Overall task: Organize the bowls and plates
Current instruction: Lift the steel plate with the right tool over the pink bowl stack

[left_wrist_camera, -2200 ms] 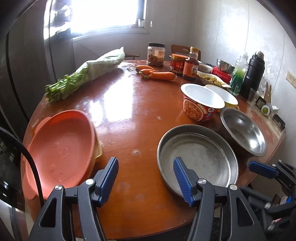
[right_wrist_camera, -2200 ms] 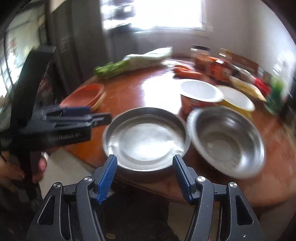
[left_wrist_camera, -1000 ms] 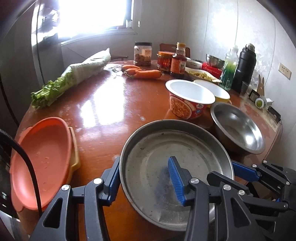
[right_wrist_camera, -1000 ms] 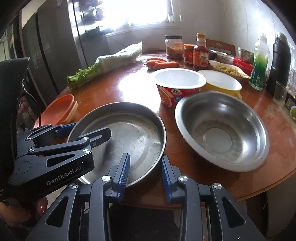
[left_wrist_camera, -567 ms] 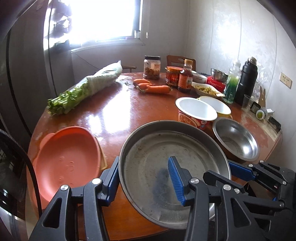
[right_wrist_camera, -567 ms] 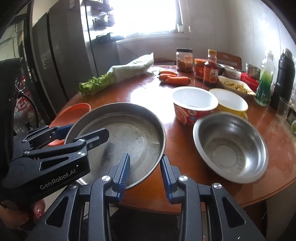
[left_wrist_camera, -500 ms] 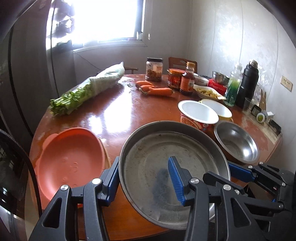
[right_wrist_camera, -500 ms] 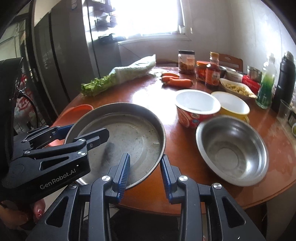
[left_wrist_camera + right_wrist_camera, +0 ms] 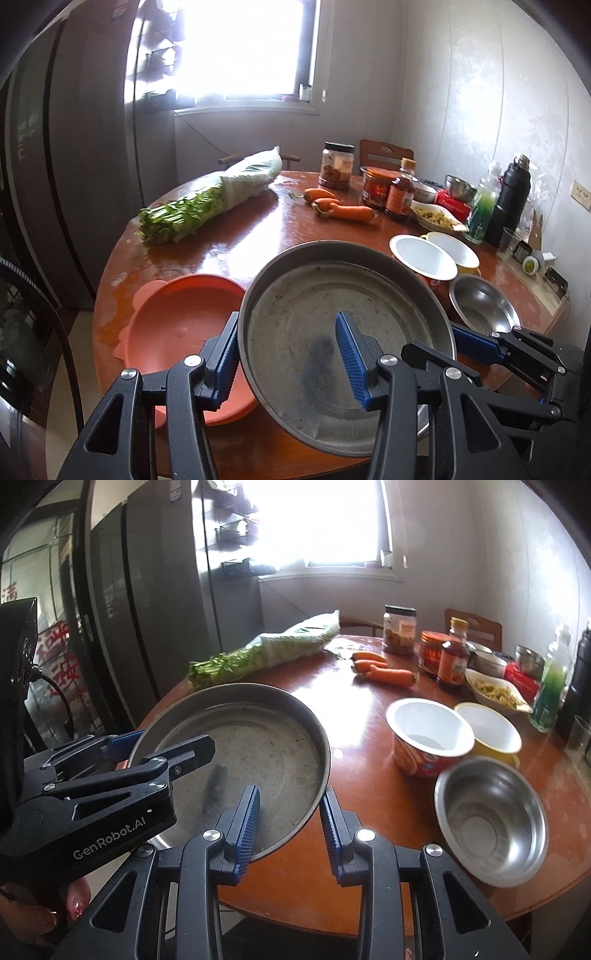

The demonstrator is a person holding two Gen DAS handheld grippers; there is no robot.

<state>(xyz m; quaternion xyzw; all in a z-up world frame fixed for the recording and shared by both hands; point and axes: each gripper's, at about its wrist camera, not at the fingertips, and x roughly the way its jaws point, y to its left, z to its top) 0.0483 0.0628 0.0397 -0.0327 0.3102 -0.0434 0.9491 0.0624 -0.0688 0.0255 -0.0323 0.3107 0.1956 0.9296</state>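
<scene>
A wide steel pan (image 9: pixel 332 317) (image 9: pixel 251 753) hangs tilted above the round wooden table (image 9: pixel 258 229), held from two sides. My left gripper (image 9: pixel 288 350) is shut on its left rim, one pad inside and one outside. Across the pan, my right gripper (image 9: pixel 290 823) is shut on the right rim; its blue fingers (image 9: pixel 476 343) also show in the left wrist view. An orange plate (image 9: pixel 173 325) lies under the pan's left edge. Right of the pan sit a steel bowl (image 9: pixel 484 310) (image 9: pixel 491 819), a white-lined noodle cup (image 9: pixel 428 734) and a yellow bowl (image 9: pixel 491 731).
Bagged greens (image 9: pixel 207 199), carrots (image 9: pixel 343 210), jars and sauce bottles (image 9: pixel 399 192), a dish of food (image 9: pixel 495 694), a green bottle (image 9: pixel 484 206) and a black flask (image 9: pixel 509 199) crowd the far half. A dark fridge (image 9: pixel 147 609) stands left. A person's fingers (image 9: pixel 74 904) hold the left gripper.
Both grippers have risen and drawn back with the pan, which left the table and now overlaps the orange plate. The table's items look smaller and farther.
</scene>
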